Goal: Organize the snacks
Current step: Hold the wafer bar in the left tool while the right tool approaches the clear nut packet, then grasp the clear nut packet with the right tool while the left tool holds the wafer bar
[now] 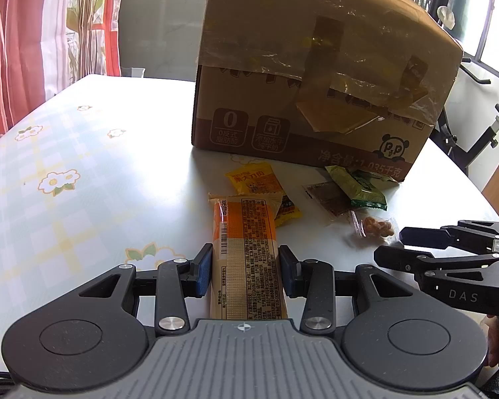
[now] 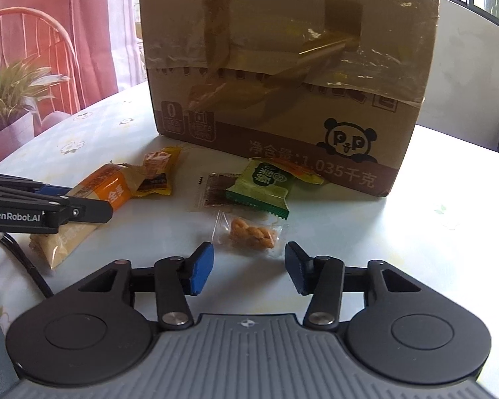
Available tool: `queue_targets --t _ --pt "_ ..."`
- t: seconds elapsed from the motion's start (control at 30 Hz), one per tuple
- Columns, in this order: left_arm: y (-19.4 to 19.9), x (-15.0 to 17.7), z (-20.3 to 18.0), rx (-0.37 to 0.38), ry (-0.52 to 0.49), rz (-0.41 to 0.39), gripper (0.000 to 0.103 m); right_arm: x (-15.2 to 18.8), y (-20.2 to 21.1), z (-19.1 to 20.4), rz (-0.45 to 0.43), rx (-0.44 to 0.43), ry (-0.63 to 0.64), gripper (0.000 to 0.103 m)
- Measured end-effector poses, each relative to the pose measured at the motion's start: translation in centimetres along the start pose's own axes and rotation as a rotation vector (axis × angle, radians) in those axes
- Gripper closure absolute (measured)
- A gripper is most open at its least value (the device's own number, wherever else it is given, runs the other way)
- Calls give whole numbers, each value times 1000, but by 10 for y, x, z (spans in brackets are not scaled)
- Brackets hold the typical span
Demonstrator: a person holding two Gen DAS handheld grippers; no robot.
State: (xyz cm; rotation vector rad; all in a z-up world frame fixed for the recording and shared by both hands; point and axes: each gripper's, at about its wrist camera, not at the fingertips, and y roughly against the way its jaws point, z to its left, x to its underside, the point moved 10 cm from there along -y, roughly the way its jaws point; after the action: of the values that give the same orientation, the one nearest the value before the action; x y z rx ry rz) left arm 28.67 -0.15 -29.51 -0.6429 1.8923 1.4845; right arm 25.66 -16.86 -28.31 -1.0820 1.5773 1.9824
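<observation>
Left tongs clamp orange wafer pack (lengthwise) | right tongs apart

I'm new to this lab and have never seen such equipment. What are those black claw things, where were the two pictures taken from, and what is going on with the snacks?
Each claw is a hand-held two-finger gripper; a person carries one in each hand. A wide-angle camera sits on each and looks forward along its fingers, so one picture comes from the left gripper, the other from the right.

The left gripper is shut on a long orange-and-cream snack bar. The right gripper is open and holds nothing; a clear packet of fried twists lies on the table just beyond its fingertips.

On the flowered tablecloth stands a taped cardboard box with a panda logo. In front of it lie a green packet, a yellow packet and a clear packet with something dark inside.
</observation>
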Motion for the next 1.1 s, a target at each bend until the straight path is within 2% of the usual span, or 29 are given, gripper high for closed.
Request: queue_targets --t 0.13,0.33,0.43,0.5,0.63,0.7,0.9,1.1 --pt "0 0 1 4 5 -1 60 0 5 15 10 -77 -10 56" --pt "0 -1 1 4 4 -3 60 -14 8 12 -73 8 54 56" --pt "0 0 0 1 1 -4 60 -17 -5 5 -70 18 56 56" --pt "0 0 1 2 -1 -5 60 -17 -13 3 -62 15 60 61" --pt "0 0 1 3 -2 -7 60 -17 -25 12 -42 -13 96 64" --pt "0 0 1 1 -6 -8 60 -16 -26 15 -45 -24 102 72" --pt "0 -1 1 7 -1 -11 63 -11 -19 5 -59 -48 31 81" --pt "2 -4 1 16 -4 -27 64 -12 -15 4 -85 -50 10 82"
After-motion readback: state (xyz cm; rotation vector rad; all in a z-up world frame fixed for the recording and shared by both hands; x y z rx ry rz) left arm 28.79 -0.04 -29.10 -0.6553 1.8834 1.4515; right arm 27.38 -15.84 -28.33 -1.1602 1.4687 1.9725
